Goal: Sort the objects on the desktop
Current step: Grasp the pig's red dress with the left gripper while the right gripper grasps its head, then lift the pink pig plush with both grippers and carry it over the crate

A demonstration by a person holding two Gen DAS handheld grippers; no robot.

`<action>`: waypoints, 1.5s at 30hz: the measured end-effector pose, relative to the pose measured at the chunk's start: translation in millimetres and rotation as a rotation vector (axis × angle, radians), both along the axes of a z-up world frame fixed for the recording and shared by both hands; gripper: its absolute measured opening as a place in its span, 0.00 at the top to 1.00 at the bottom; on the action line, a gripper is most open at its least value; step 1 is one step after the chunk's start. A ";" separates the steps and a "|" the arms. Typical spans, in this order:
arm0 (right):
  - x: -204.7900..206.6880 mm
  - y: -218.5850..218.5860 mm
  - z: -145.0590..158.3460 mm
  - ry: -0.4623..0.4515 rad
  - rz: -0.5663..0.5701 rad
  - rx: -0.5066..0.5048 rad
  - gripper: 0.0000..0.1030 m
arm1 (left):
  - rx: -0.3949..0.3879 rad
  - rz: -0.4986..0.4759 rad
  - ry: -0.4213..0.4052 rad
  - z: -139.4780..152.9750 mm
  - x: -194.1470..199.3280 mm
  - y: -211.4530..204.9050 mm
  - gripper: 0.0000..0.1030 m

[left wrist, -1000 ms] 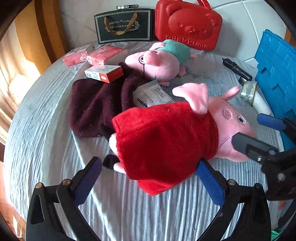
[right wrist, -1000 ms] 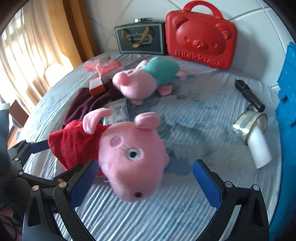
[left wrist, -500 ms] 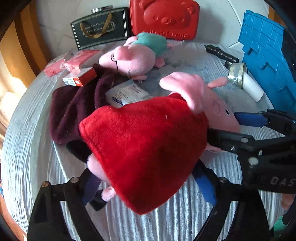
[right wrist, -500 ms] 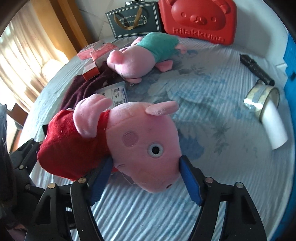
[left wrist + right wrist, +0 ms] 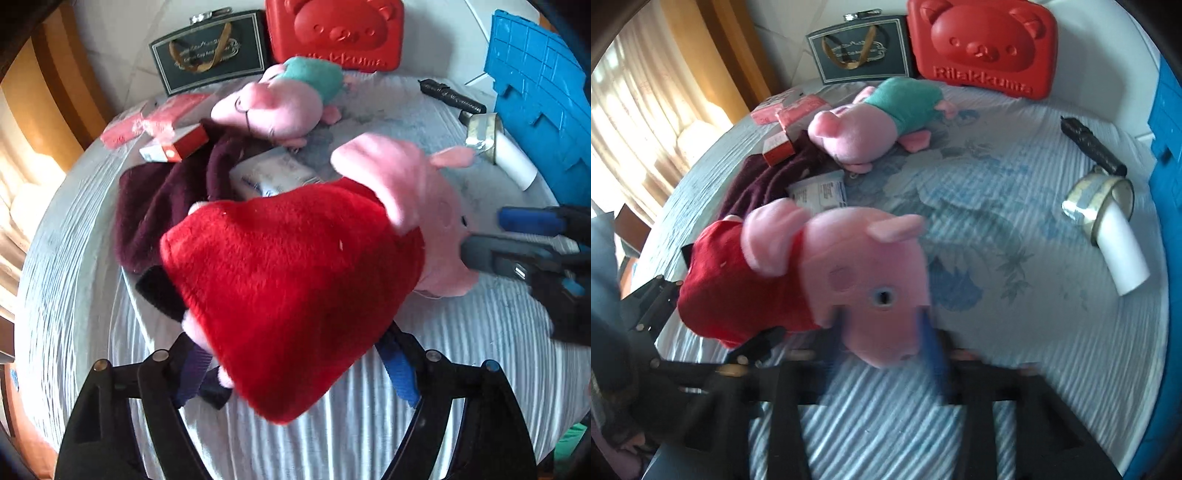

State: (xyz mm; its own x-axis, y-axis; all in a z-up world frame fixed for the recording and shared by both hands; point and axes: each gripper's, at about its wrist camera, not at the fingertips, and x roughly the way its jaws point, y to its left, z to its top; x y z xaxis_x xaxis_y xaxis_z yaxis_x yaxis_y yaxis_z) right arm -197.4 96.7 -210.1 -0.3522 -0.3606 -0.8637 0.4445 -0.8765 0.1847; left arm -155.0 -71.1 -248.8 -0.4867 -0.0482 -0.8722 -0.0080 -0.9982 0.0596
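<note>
I am gripping the pig toy with both claws: left claw closing on its red dress, right claw loosening around its head; both should squeeze evenly before lifting.

We saw a pale blue striped cloth with a faded leaf print covering the whole surface. At the far left, sunlit beige curtains hung beside an orange-brown wooden post. A white wall closed off the far side, just right of that post.
</note>
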 end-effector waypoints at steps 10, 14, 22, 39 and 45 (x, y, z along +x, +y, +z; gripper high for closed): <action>-14.4 -9.3 -26.2 -0.016 0.085 -0.039 0.23 | 0.000 -0.036 0.006 -7.0 -9.1 -5.7 0.15; -11.7 -19.3 -32.1 -0.010 0.134 -0.032 0.39 | -0.009 -0.043 0.014 -7.4 -9.3 -3.4 0.22; 0.9 -9.4 -1.5 0.063 0.123 -0.029 0.51 | -0.025 -0.055 0.095 25.3 -0.7 4.8 0.26; 31.5 48.5 155.9 0.426 -0.026 -0.068 0.51 | -0.064 -0.173 0.467 176.8 13.2 60.8 0.26; 46.1 90.3 218.4 0.545 -0.132 -0.032 0.51 | -0.034 -0.274 0.604 232.2 12.2 103.2 0.26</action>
State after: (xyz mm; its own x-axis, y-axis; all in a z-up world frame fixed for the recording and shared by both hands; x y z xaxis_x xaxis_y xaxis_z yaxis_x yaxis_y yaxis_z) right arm -151.3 187.1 8.3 -0.7883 -0.3065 -0.5335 0.3704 -0.9288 -0.0136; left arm -142.8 32.1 -16.6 -0.8884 0.1240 -0.4420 -0.2162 -0.9624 0.1646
